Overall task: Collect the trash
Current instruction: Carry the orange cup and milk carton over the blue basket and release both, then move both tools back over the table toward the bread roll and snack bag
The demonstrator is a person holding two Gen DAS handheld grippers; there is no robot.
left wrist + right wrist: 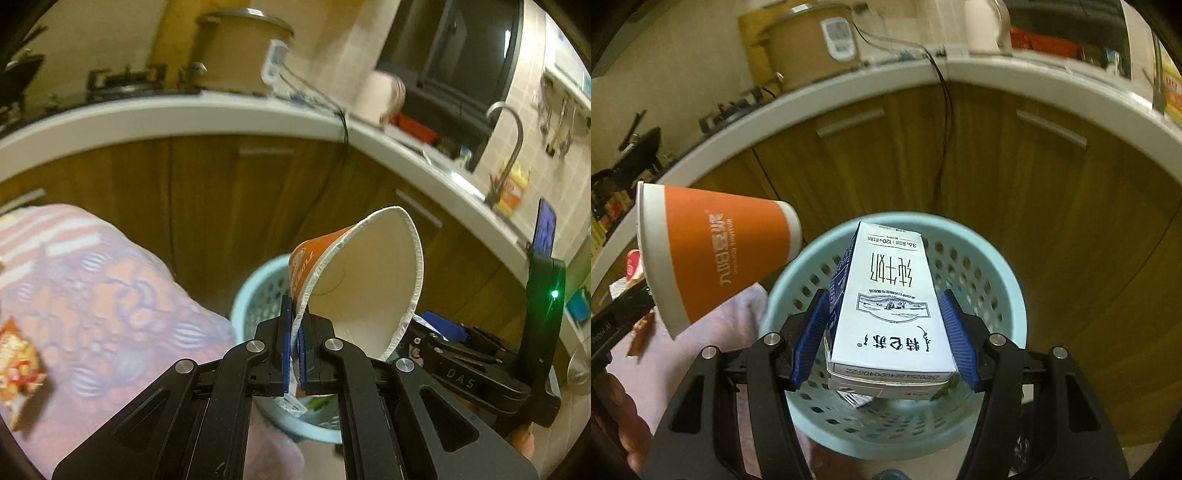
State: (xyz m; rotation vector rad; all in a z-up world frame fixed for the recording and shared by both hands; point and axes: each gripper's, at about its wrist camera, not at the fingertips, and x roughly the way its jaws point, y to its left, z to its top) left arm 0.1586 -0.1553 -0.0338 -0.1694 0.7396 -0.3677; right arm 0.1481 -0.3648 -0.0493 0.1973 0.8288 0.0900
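My left gripper (292, 343) is shut on the rim of an orange and white paper cup (365, 280), which tilts with its mouth toward the camera above a pale blue perforated bin (243, 295). From the right wrist the same paper cup (716, 254) hangs at the left, beside the bin. My right gripper (884, 339) is shut on a white milk carton (890, 306), its blue pads (809, 343) pressing both sides. The carton hangs directly over the pale blue bin (997, 280), which holds some scraps at its bottom.
A patterned pink cloth (110, 295) covers a surface left of the bin, with a snack wrapper (18, 365) on it. Wooden cabinets (1052, 206) under a white counter (184, 114) stand behind. A black cable (945, 129) hangs down the cabinet front. The right gripper body (480, 365) shows at the left wrist view's right.
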